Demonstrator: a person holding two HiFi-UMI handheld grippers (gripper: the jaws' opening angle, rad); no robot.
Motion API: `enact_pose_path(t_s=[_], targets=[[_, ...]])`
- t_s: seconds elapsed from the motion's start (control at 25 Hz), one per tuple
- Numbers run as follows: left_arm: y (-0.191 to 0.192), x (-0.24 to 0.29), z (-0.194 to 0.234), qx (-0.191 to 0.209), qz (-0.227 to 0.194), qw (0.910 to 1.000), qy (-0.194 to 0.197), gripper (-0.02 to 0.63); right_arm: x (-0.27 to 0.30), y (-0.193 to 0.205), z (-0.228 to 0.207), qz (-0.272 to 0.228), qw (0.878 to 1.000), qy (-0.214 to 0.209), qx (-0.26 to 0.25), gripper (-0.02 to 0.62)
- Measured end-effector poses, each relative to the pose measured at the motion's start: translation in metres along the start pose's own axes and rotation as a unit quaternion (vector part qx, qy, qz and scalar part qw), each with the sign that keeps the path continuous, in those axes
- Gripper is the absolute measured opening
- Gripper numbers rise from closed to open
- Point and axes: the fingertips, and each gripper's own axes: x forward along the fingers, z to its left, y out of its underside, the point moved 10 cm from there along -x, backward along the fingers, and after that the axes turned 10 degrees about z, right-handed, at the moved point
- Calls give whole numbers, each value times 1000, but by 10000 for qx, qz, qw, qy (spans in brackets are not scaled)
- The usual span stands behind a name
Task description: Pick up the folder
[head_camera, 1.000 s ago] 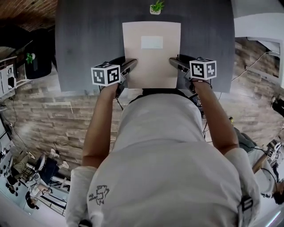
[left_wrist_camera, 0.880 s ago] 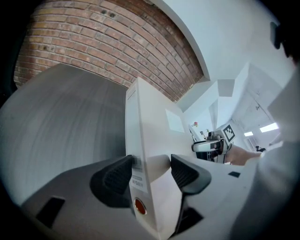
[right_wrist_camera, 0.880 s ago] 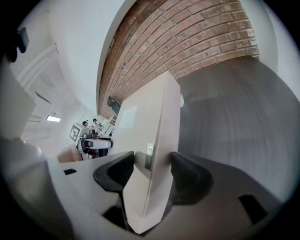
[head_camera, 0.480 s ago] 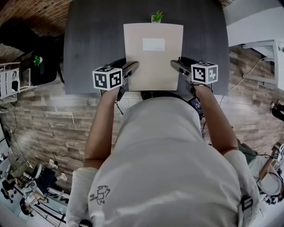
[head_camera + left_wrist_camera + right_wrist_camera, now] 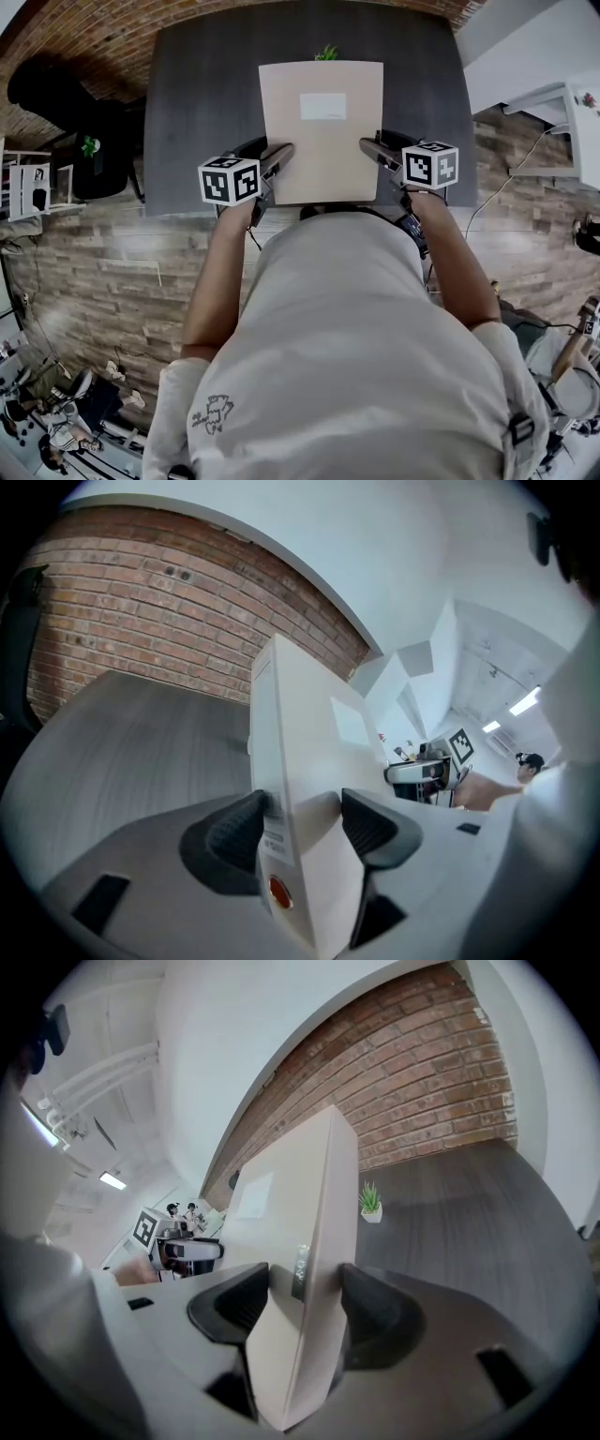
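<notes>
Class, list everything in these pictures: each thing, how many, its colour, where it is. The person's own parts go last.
folder: 1, beige with white label, over the table, between both grippers
table: 1, dark grey, before the person
potted plant: 1, green in white pot, table's far edge
brick wall: 1, red-brown, behind the table
left gripper: 1, grey, shut on the folder's left edge
right gripper: 1, grey, shut on its right edge
marker cubes: 2, black-and-white, one per gripper
person: 1, pale shirt, at the table's near edge
</notes>
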Motion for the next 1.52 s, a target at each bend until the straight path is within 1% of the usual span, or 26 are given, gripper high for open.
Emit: enact_pose_path(t_s=[0.24,0.44,0.64,0.8,1.0,1.16,1.52], targets=[[7,-9,-6,118,-49,9999,16,275,-6,14,11,-109,9999,36,54,247],[11,-12,-11,213,-3,9998,36,273,-12,25,15,-176,9997,66,166,247],[12,-8,-16,198,39,9998,91,273,-19,30,15,-183,9996,103,214,246],[13,-7,-23,172,-44,9998,36,273,-24,28,10,-171,9997,61,153,245],[12,1,-38,88,-92,9999,-91,273,-32,25,-4,-117,9999,-68,53,245],[15,11,-57,-85,-128,9996,-240,273,-43,23,-21,2,9998,-192,-16,244],[43,44,-120,-308,-239,9978,-542,273,-84,48,-65,251,9988,-395,-159,242]])
